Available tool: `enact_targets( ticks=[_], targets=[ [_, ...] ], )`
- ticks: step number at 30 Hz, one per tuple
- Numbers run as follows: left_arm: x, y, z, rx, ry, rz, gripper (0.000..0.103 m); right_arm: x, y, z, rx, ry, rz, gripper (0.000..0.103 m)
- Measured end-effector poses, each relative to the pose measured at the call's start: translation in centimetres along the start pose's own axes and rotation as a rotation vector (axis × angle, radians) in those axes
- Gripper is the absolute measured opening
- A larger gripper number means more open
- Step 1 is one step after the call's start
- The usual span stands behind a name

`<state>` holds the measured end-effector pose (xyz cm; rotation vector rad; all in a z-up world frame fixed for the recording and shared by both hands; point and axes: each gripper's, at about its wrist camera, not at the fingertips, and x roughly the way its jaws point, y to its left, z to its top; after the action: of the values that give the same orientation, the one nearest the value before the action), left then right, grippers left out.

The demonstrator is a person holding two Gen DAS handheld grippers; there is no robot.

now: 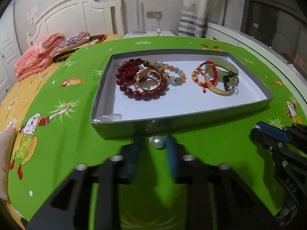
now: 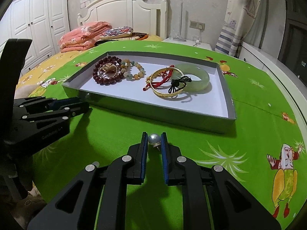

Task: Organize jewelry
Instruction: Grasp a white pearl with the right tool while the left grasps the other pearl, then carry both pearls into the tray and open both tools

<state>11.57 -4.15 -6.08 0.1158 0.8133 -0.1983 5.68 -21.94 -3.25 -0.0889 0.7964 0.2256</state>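
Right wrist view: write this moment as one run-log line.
phase: grasp | right hand-held gripper: closed on pearl | surface: green cloth | grey tray: ahead, bracelets inside | pearl: outside tray

1. Tray (image 2: 220, 122): near wall stands across frame centre.
2. Tray floor: bare strip at lower middle; bracelets (image 2: 109, 72) and bangles (image 2: 167, 94) crowd the upper part.
3. Green surface (image 2: 115, 130): open at lower centre.

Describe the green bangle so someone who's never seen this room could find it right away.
Find the shallow grey tray on the green cartoon-print cloth. At its right end bracelets lie piled; the green bangle is rightmost. It alone is a thick, smooth, pale green ring, partly under a thin gold bangle and a black knotted cord.
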Motion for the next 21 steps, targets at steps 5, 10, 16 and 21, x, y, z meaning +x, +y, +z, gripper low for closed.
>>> enact_targets(
  ticks=[5, 10, 16, 21],
  targets=[
    [-0.9, 0.2, -0.8, 0.001, -0.041, -0.013, 0.015, -0.2, 0.0, -0.1, 0.004, -0.014, -0.004, 0.013],
    [-2.4, 1.0, -2.5, -0.022, -0.115, -0.051, 0.015, -1.1, -0.1, -0.3, 0.012, -0.06, -0.014, 0.013],
    [-4.2, 1.9, -3.9, -0.052, -0.208, -0.06, 0.015, -2.5, 0.0, -2.0, 0.039, -0.129, -0.011, 0.013],
    [-5.5, 1.3, -4.4, -0.033, -0.278, -0.018, 0.015, -3.4, 0.5, -3.4, 0.045, -0.2, -0.021, 0.013]
  ],
)
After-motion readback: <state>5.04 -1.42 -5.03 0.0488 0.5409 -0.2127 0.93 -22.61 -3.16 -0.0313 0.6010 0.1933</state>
